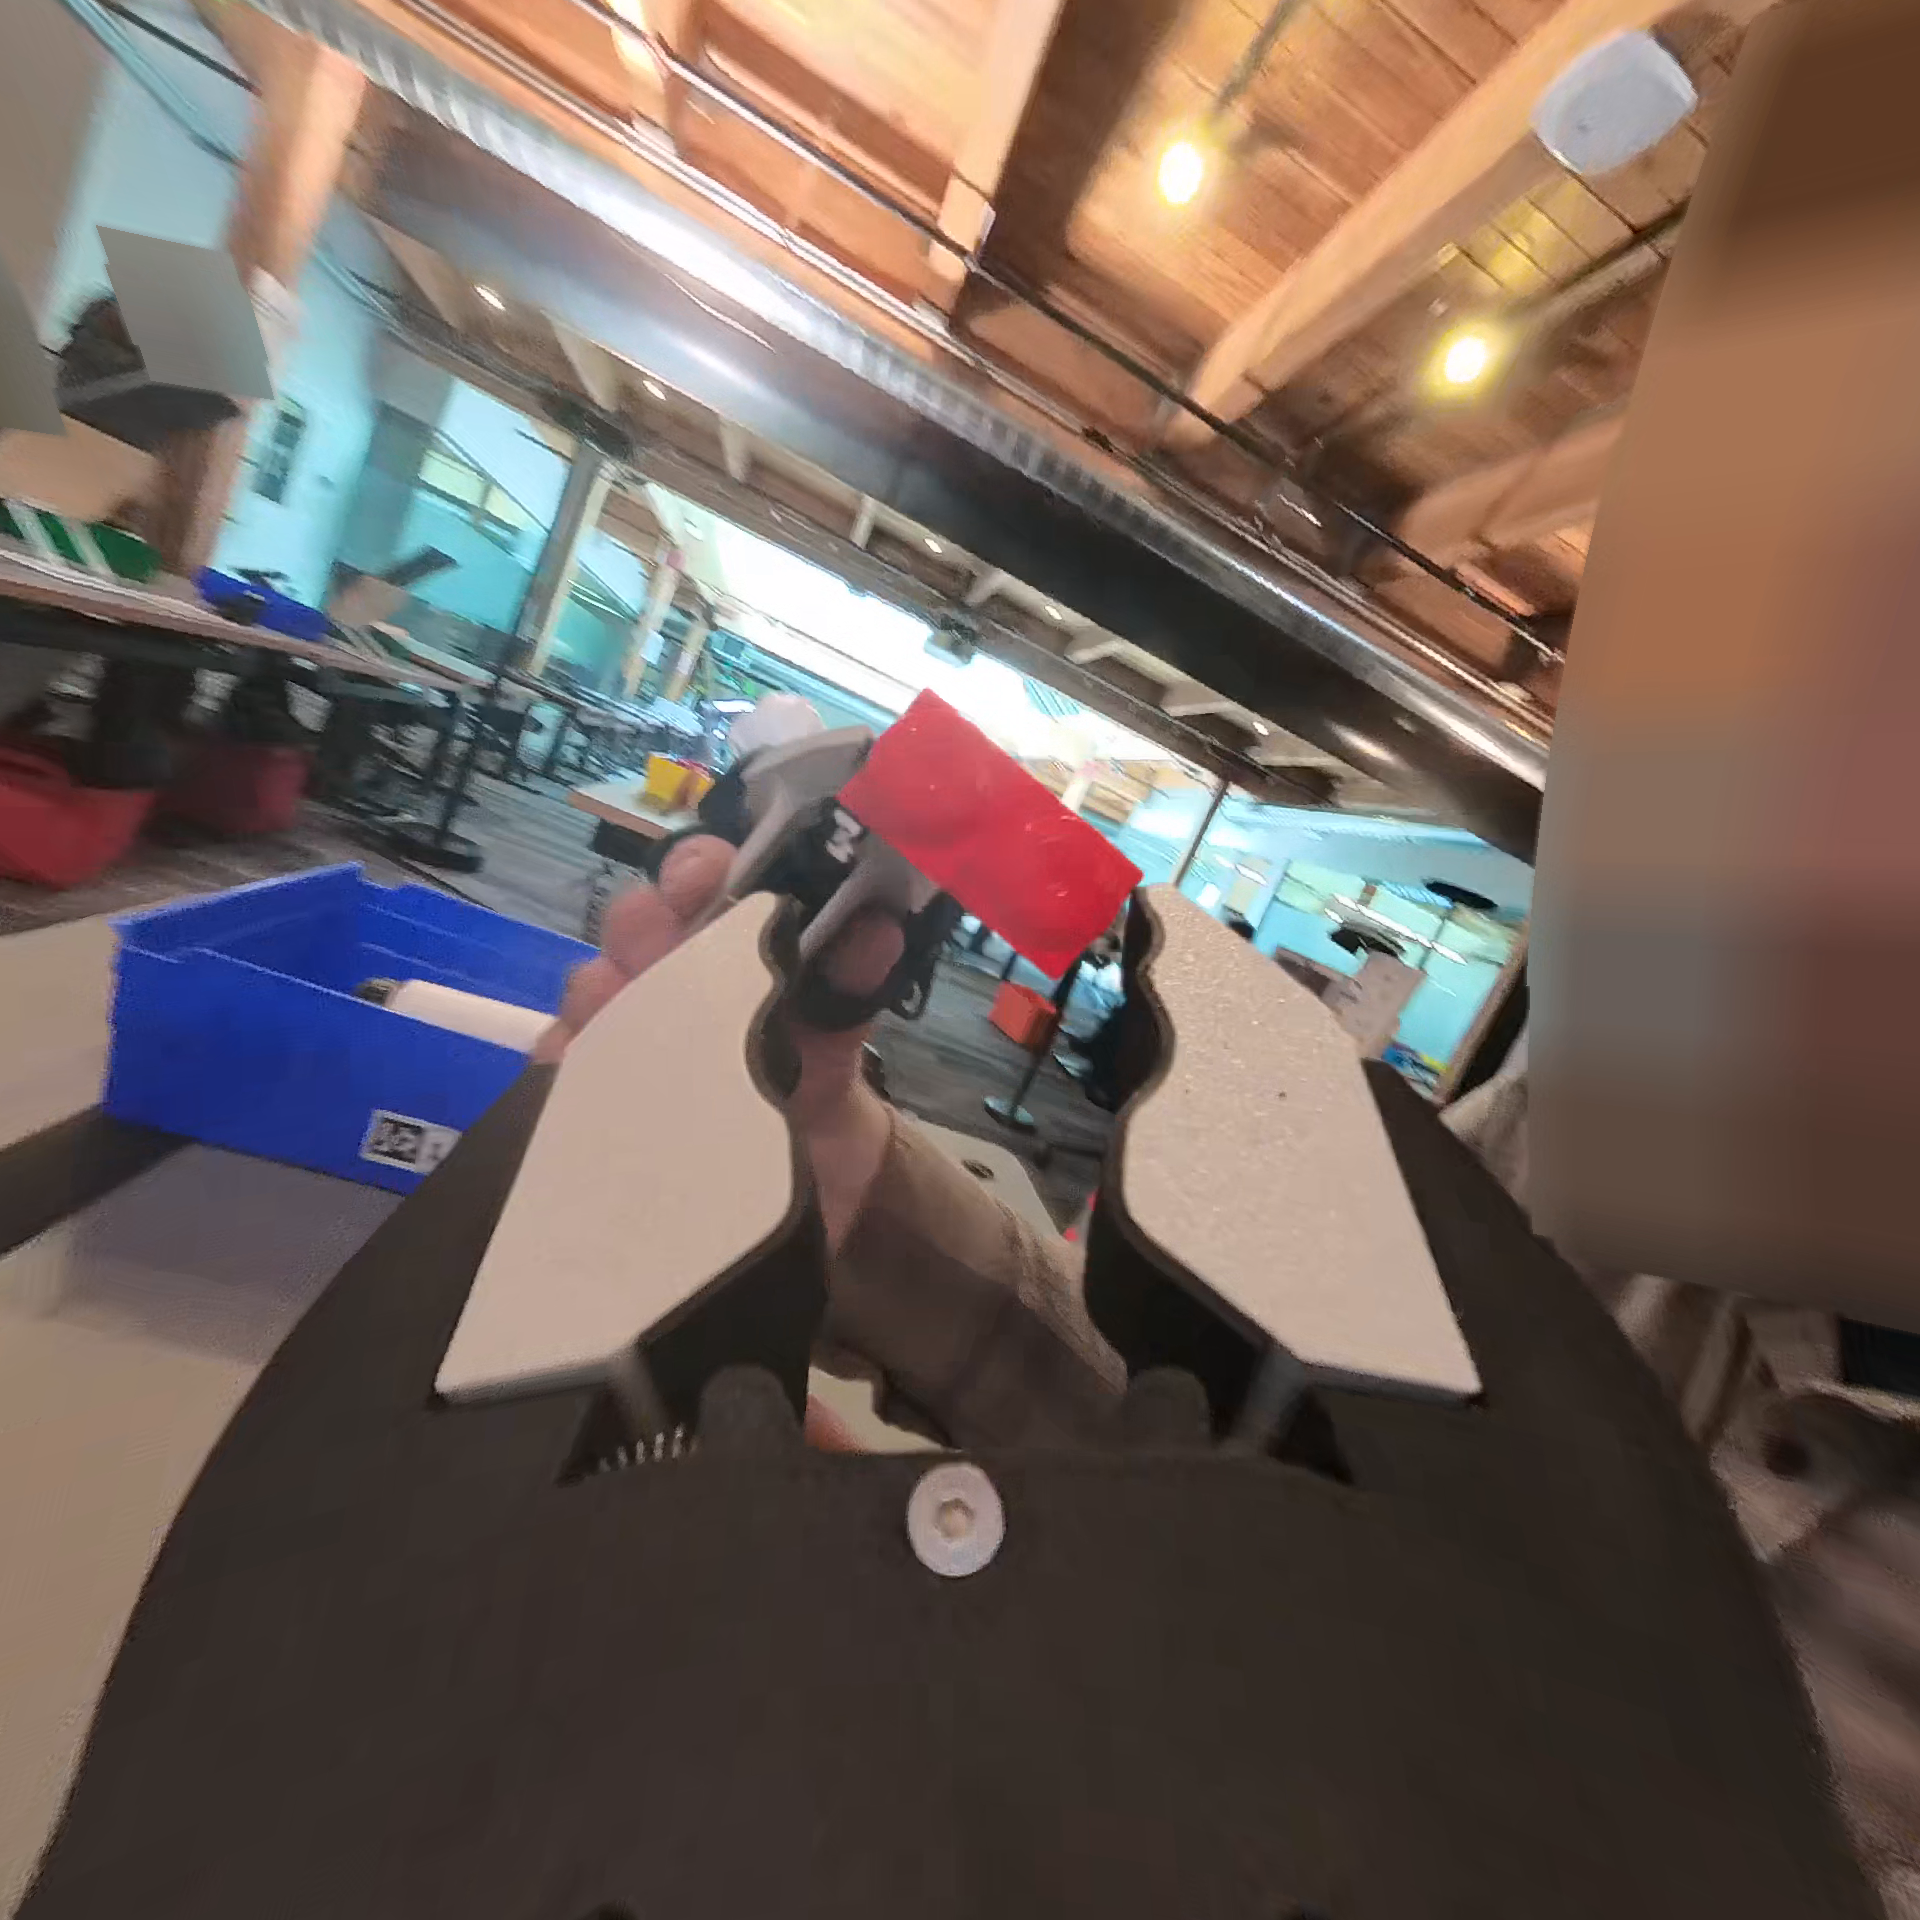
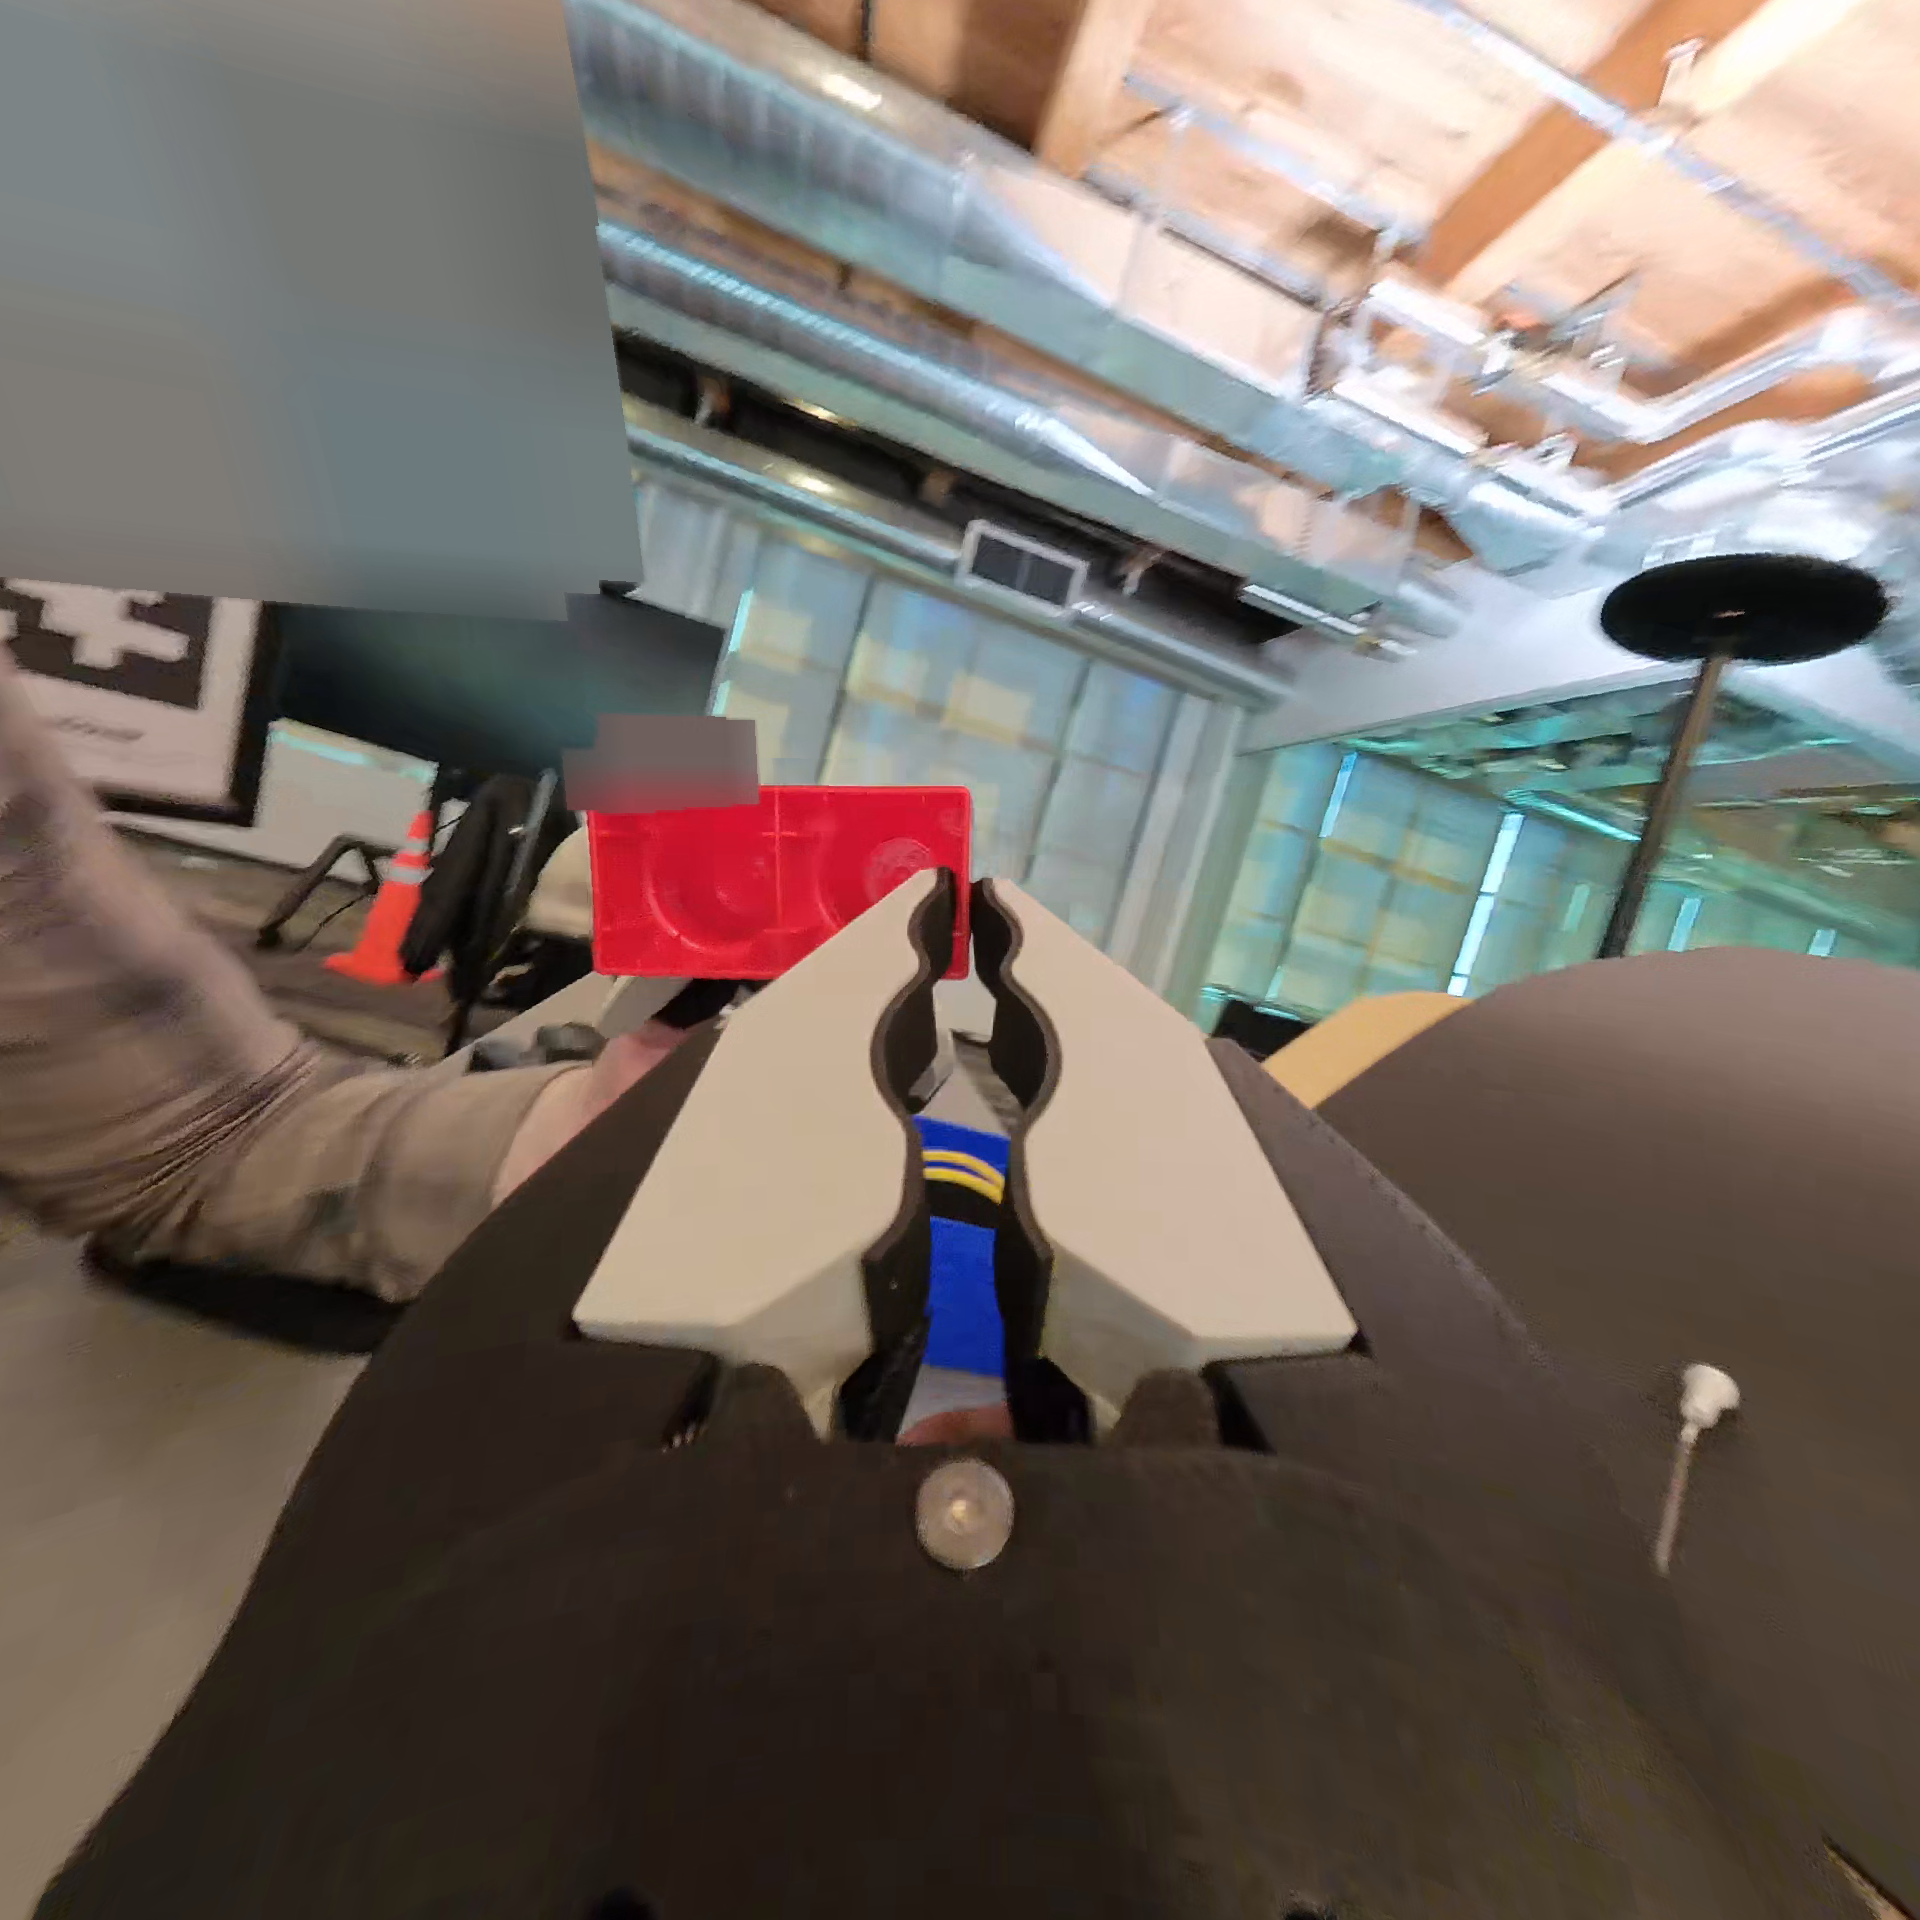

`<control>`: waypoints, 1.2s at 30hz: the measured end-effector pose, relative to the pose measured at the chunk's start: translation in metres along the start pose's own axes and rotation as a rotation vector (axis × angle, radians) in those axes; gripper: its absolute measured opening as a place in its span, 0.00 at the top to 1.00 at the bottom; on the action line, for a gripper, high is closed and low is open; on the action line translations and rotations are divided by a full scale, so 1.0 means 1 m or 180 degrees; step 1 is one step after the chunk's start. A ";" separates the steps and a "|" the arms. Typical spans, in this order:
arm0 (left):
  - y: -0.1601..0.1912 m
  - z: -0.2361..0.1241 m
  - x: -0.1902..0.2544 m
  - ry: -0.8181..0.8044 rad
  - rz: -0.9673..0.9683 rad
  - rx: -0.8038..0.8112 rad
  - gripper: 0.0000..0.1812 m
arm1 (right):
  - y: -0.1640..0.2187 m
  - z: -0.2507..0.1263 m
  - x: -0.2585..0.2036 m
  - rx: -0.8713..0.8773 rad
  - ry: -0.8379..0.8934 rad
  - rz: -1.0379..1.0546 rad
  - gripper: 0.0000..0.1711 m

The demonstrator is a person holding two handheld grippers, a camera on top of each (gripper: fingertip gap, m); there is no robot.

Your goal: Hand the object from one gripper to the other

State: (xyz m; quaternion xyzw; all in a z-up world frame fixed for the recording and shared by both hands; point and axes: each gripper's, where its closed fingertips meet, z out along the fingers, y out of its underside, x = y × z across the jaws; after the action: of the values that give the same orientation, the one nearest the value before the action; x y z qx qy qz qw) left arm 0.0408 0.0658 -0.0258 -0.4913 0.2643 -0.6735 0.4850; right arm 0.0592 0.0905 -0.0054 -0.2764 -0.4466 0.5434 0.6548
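**Red brick held aloft between two tongs**

We see the left tongs (image 1: 951,914) spread wide in the lower centre of the left wrist view, their pale fingers (image 1: 665,1132) apart with nothing between them. Beyond their tips, mid-frame, the red brick (image 1: 987,831) hangs in the air, studs facing us, tilted down to the right. Its lower right corner lies just beside the tip of the right-hand finger; we cannot tell whether they touch. At the brick's upper left end the right tongs (image 1: 831,821) grip it, and a hand (image 1: 665,925) shows behind them.

In the right wrist view, the right tongs (image 2: 961,883) stand narrow at frame centre, closed on the right edge of the brick (image 2: 727,883). Here we see the brick's hollow underside, its long side level, stretching left from the tips. A grey sleeve (image 2: 208,1122) reaches in from the left edge below the brick.

At the left of the left wrist view a blue bin (image 1: 301,1029) sits on the table (image 1: 42,1039), with a white roll (image 1: 468,1013) inside. An orange cone (image 2: 395,904) stands on the floor, left of centre in the right wrist view.
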 end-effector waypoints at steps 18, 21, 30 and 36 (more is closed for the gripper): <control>0.016 0.003 0.015 -0.0339 0.1812 -0.0560 0.60 | 0.027 -0.009 -0.034 -0.0327 -0.0973 0.1178 1.00; 0.015 0.001 0.009 -0.0801 0.3032 -0.0830 0.57 | 0.049 -0.006 -0.011 -0.0475 -0.0641 0.1673 1.00; 0.005 -0.014 -0.037 -0.2342 0.5935 -0.1723 0.53 | 0.111 0.004 0.024 -0.0706 0.0092 0.2765 1.00; 0.002 -0.029 -0.066 -0.2834 0.6247 -0.2190 0.64 | 0.139 0.013 0.023 -0.0988 0.0331 0.2874 1.00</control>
State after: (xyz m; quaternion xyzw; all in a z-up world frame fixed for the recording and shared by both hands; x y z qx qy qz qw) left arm 0.0177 0.1216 -0.0648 -0.3750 0.5108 0.3417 0.6940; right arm -0.0168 0.1471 -0.1111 -0.5641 -0.3244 0.6859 0.3258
